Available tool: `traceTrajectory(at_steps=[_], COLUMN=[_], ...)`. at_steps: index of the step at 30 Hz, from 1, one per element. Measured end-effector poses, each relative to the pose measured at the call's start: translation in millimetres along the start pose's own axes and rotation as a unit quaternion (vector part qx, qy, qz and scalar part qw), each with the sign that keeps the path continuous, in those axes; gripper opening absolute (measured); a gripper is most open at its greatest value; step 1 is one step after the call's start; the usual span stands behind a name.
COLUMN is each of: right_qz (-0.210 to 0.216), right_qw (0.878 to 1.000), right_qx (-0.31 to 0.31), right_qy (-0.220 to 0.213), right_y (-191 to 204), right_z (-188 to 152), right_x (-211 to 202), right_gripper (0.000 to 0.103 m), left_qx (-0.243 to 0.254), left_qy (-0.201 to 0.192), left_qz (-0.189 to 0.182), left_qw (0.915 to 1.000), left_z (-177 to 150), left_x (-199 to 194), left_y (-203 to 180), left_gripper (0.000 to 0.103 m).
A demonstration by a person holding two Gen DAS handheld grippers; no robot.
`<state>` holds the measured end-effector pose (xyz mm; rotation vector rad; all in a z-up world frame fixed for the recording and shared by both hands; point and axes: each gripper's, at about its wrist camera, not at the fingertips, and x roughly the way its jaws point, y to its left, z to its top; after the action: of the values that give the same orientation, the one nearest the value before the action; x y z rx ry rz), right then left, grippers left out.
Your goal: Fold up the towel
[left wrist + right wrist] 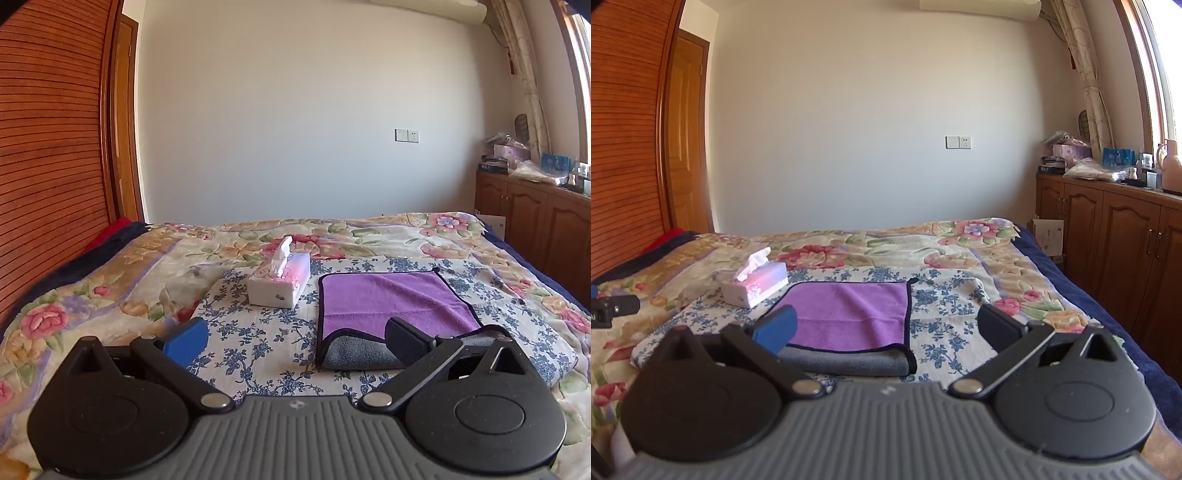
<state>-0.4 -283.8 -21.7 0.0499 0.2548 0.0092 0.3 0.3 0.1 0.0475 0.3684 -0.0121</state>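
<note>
A purple towel (388,299) with dark trim lies on a blue-flowered cloth on the bed; its grey underside shows in a folded layer along the near edge. It also shows in the right wrist view (849,314). My left gripper (295,341) is open and empty, above the cloth to the left of the towel's near left corner, with its right finger in front of the towel's near edge. My right gripper (886,330) is open and empty, above the towel's near right corner. The left gripper's edge shows at far left in the right wrist view (613,308).
A white and pink tissue box (279,278) stands left of the towel, also in the right wrist view (755,284). The floral quilt (110,280) covers the bed. A slatted wooden headboard (48,166) is left; wooden cabinets (1115,243) with clutter are right.
</note>
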Motion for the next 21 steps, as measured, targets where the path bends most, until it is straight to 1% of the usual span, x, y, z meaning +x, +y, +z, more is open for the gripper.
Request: traceTrajectory(at_steps=[21], right_qz=[0.000], right_qw=[1.000], right_qx=[0.000], right_qy=[0.001], right_y=[0.8], right_z=[0.1], right_x=[0.7], right_gripper=[0.103], left_qx=[0.006], left_qy=[-0.004], left_qz=[0.002], left_qw=[1.0000], left_z=[0.7], left_x=[2.0], left_y=[0.7], left_gripper=[0.103])
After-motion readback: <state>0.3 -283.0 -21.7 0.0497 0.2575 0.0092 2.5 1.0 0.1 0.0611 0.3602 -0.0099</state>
